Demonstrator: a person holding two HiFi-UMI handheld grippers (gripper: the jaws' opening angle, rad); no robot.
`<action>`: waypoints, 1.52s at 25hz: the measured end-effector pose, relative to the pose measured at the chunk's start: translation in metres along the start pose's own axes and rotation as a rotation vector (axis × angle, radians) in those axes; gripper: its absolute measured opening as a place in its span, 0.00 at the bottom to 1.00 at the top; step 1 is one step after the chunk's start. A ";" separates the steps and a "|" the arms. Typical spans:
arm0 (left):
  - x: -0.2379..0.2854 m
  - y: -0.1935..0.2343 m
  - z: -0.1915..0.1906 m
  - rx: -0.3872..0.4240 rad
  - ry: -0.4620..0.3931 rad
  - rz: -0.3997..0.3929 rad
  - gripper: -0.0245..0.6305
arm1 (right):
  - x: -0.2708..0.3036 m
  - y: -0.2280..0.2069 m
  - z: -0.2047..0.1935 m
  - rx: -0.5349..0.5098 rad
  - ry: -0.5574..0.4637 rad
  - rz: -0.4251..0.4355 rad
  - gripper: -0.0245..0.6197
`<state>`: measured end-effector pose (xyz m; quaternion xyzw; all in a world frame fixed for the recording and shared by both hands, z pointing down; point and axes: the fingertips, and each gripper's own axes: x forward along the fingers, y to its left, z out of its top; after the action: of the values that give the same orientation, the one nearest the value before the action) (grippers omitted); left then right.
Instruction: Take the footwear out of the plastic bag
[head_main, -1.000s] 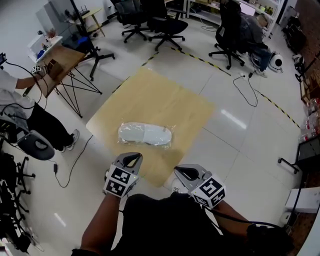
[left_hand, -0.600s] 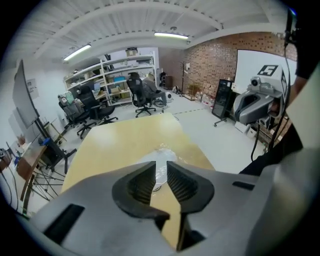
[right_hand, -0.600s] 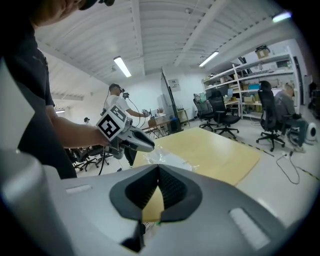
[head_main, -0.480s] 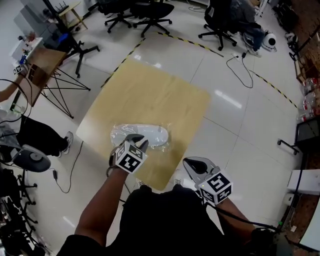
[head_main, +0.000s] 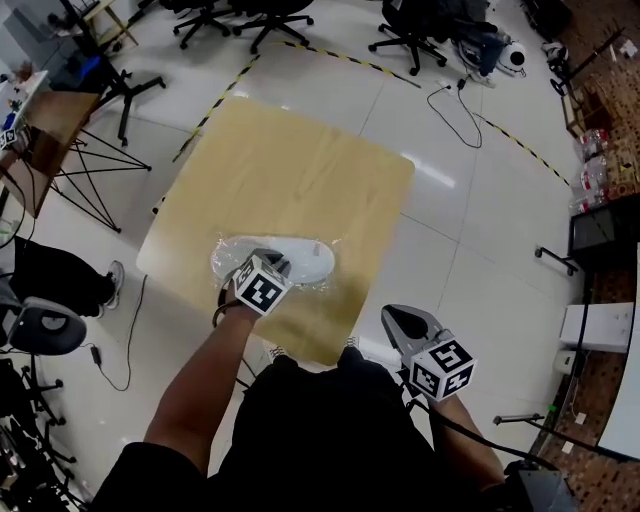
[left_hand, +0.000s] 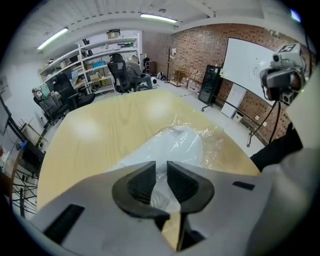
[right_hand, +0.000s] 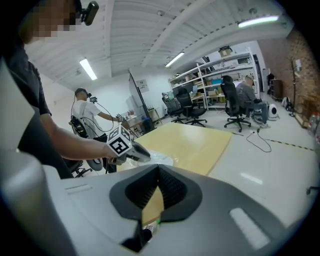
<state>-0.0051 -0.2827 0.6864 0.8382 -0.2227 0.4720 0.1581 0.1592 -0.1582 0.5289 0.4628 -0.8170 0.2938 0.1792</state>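
A: Where does the footwear (left_hand: 175, 147) lie?

B: It lies flat on the wooden board (head_main: 300, 170), on the part of the board nearest the person. It is white and sealed inside the clear plastic bag (left_hand: 212, 145). The crinkled film spreads a little past the footwear on every side.

A: And the left tongs (head_main: 275, 262)?

B: They point steeply down over the near end of the bag, on the board's near side. Their marker cube (head_main: 262, 290) covers part of the footwear in the head view. The jaws have just been opening and now stand partly apart. In the left gripper view a narrow gap shows between the ribbed pads, with the bag's film and the white footwear visible through it. The pads press on nothing. Whether the tips touch the film cannot be told.

A: So the bag isn't gripped?

B: No. It rests on the board with the footwear inside.

A: What about the right tongs (head_main: 398, 320)?

B: They hang off the board, past its near right edge and over the pale floor (head_main: 480, 260), well apart from the bag. Their jaws are closed together and hold nothing. In the right gripper view the board and the left tongs sit ahead and to the left.
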 end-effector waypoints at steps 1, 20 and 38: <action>-0.002 -0.004 -0.005 -0.001 -0.007 -0.004 0.15 | 0.002 0.000 -0.002 0.000 0.003 -0.007 0.04; -0.032 -0.046 -0.054 0.012 0.004 -0.056 0.13 | 0.171 0.008 -0.060 -0.748 0.395 0.109 0.05; -0.032 -0.044 -0.060 -0.016 -0.004 -0.031 0.13 | 0.144 0.026 -0.115 -0.768 0.478 0.174 0.10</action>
<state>-0.0396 -0.2097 0.6866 0.8412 -0.2138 0.4661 0.1714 0.0660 -0.1671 0.6893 0.2120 -0.8381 0.0823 0.4958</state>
